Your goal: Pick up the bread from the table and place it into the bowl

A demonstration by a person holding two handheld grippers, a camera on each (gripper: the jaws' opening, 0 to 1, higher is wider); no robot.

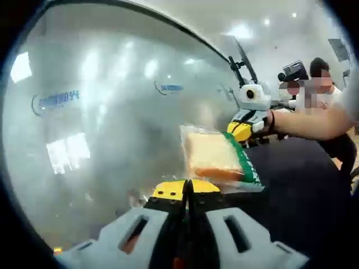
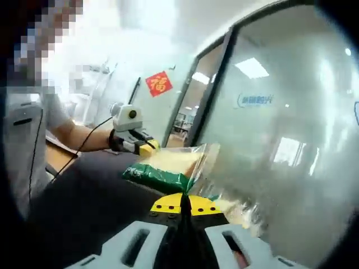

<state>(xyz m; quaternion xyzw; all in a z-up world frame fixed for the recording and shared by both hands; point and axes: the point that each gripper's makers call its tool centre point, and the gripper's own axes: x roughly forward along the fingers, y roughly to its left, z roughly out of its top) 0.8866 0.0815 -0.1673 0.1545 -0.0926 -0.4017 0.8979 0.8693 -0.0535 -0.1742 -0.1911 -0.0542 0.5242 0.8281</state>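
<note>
The bread [image 1: 213, 159], a sliced loaf sealed in a clear bag with a green band, is held up in the air in front of a frosted glass wall [image 1: 101, 129], clear of any bench. In the left gripper view it is seen just above the left gripper [image 1: 188, 190], whose yellow-tipped fingers [image 1: 168, 191] are pressed together with no gap; the bag's lower edge appears to be pinched between them. In the right gripper view the bread [image 2: 168, 168] again sits just above closed yellow tips, and the crinkled bag edge looks trapped by the right gripper [image 2: 184, 204] as well. So the bread is judged to be gripped from two opposite ends, though the exact bite on the plastic is blurred in both views.

Beyond the bread, in the left gripper view, the other gripper [image 1: 247, 126] is seen with a hand [image 1: 280, 120] behind it; in the right gripper view the opposite one [image 2: 143, 147] is seen past the bread likewise.

The pick-up step is judged done and the carry to be in hand. No bowl can be made out, so the next move calls for the bowl to be found, the bread to be brought over its rim, and both sets of fingers to be opened together so that the bag is not dragged aside.
</note>
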